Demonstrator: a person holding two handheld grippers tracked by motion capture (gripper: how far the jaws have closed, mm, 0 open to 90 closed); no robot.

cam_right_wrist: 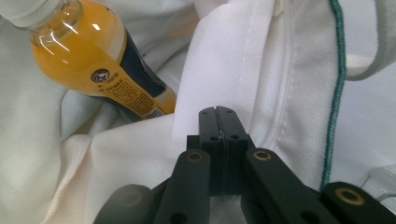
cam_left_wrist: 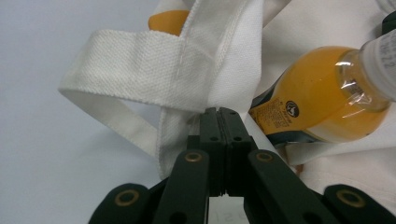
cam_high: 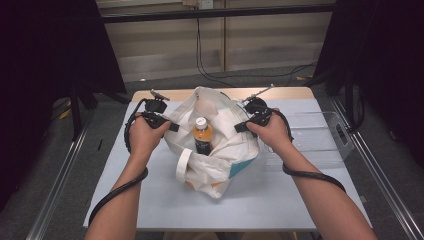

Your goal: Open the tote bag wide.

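I have the white canvas tote bag (cam_high: 220, 150) in the middle of the pale grey table (cam_high: 150, 195), with my left claw (cam_left_wrist: 220, 112) clamped shut on its rim by the strap and my right claw (cam_right_wrist: 218, 111) clamped shut on the opposite rim. A clear plastic bottle of orange drink (cam_high: 202, 135) stands inside the spread mouth. I judge this the hold-open step; next I should keep both rims taut and apart.
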